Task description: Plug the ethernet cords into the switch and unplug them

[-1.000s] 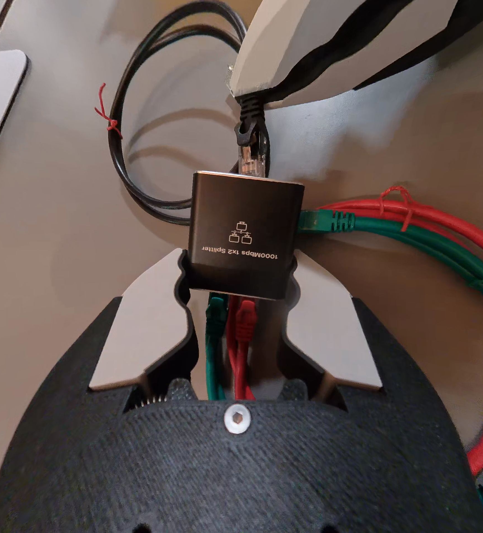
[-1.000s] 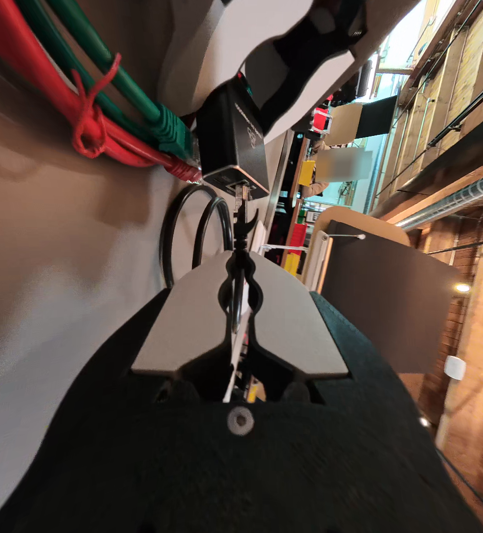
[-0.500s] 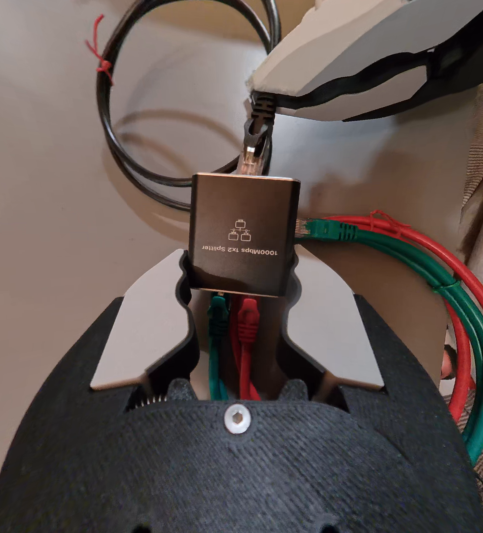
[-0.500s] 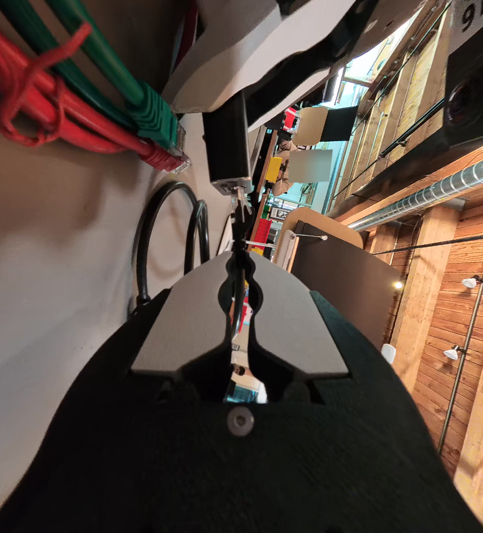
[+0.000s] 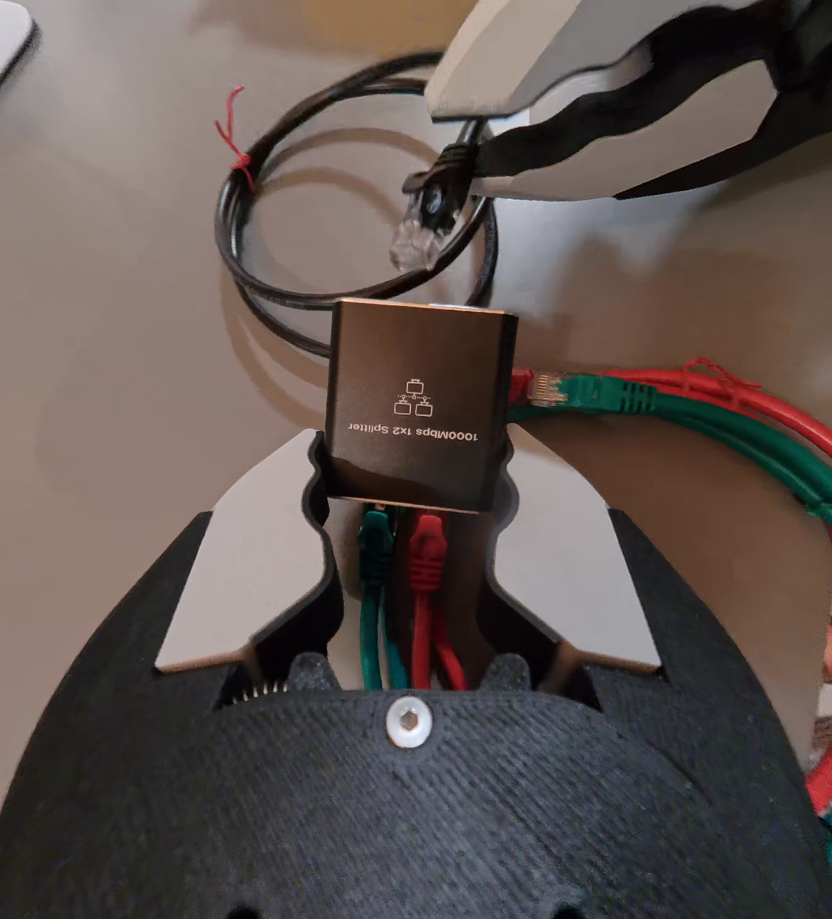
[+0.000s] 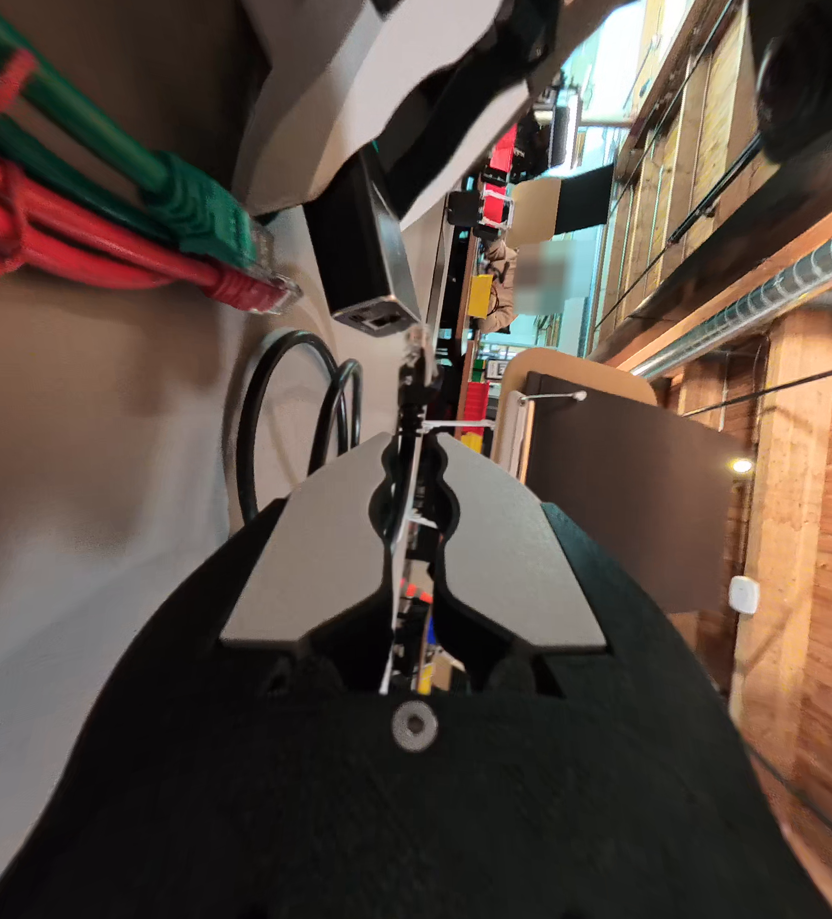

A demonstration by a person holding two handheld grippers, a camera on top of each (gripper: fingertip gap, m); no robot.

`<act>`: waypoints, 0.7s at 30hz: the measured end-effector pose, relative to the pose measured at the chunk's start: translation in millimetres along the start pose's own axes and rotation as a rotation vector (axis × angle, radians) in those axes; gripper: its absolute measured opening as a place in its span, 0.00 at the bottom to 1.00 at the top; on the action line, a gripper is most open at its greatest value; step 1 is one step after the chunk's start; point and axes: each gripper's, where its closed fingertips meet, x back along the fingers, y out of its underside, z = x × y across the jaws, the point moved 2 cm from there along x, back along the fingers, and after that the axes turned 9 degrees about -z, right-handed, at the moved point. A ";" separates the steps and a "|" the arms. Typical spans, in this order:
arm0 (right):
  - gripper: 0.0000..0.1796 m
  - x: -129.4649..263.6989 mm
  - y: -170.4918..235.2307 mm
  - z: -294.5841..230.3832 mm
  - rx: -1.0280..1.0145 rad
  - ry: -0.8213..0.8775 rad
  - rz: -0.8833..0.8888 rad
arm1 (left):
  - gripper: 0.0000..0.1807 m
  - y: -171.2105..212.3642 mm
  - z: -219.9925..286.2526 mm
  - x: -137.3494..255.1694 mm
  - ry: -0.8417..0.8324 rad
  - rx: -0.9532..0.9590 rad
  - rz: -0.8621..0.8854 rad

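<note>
The left gripper (image 5: pixel 411 477) clamps the switch (image 5: pixel 421 398), a small black metal box with a smooth matte face, held above the beige tabletop (image 5: pixel 80 348); a green cord (image 5: pixel 376 552) and a red cord (image 5: pixel 426 552) with ribbed boots sit in its two near ports. The right gripper (image 6: pixel 411 442) pinches the black cord (image 5: pixel 446 171) just behind its clear plastic plug (image 5: pixel 411 238), which hangs free just beyond the switch's far port. Loose green and red plugs (image 5: pixel 568 393) lie right of the switch, and the black cord's loop (image 5: pixel 254 278), bound by a red twist tie (image 5: pixel 237 154), lies on the far left.

I count one black switch (image 5: pixel 421 398), three cords: black (image 5: pixel 274 293), green (image 5: pixel 702 422), red (image 5: pixel 776 413), and two grippers (image 5: pixel 411 477) (image 6: pixel 414 447).
</note>
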 end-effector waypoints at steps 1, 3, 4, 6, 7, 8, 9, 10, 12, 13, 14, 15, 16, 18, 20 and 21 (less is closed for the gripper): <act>0.09 -2.2 3.0 -0.1 -0.047 -0.025 -0.010 | 0.37 0.0 -2.2 0.2 -0.022 -0.005 0.000; 0.13 -5.6 10.2 2.1 -0.172 -0.079 -0.016 | 0.37 -0.6 -5.0 0.6 -0.053 -0.018 0.001; 0.13 -6.8 14.1 4.5 -0.245 -0.104 -0.011 | 0.37 -1.0 -6.8 0.7 -0.073 -0.026 -0.001; 0.15 -8.5 21.9 9.1 -0.402 -0.163 0.007 | 0.36 -3.4 -13.0 1.3 -0.123 -0.047 -0.004; 0.16 -9.2 26.2 11.0 -0.479 -0.194 0.015 | 0.36 -5.6 -16.8 1.5 -0.148 -0.057 -0.006; 0.18 -10.0 30.6 12.8 -0.551 -0.222 0.020 | 0.36 -8.4 -20.0 1.7 -0.164 -0.064 -0.003; 0.18 -10.6 34.8 14.0 -0.616 -0.248 0.023 | 0.36 -12.0 -22.0 1.5 -0.167 -0.066 0.005; 0.19 -11.4 38.9 14.4 -0.670 -0.272 0.024 | 0.36 -16.1 -23.8 0.9 -0.161 -0.071 0.014; 0.21 -12.5 46.6 14.0 -0.749 -0.305 0.020 | 0.36 -25.2 -32.7 -0.5 -0.174 -0.096 0.007; 0.22 -12.8 50.6 14.4 -0.782 -0.312 0.017 | 0.36 -30.4 -39.3 -1.5 -0.190 -0.117 -0.005; 0.22 -12.7 54.8 15.3 -0.811 -0.315 0.012 | 0.36 -36.7 -45.4 -2.6 -0.198 -0.141 -0.015; 0.23 -12.3 58.9 16.4 -0.837 -0.317 0.006 | 0.36 -44.3 -50.7 -4.0 -0.197 -0.164 -0.017; 0.25 -11.4 62.7 17.6 -0.861 -0.319 0.000 | 0.36 -52.6 -54.2 -5.8 -0.180 -0.184 -0.014; 0.27 -8.3 68.6 18.8 -0.896 -0.321 -0.006 | 0.36 -67.3 -56.8 -10.5 -0.111 -0.201 -0.012; 0.28 -4.7 73.0 16.5 -0.911 -0.330 -0.008 | 0.36 -74.5 -60.2 -14.6 -0.076 -0.213 -0.031; 0.29 -3.3 74.7 13.7 -0.919 -0.341 -0.009 | 0.36 -74.6 -61.4 -16.3 -0.064 -0.221 -0.049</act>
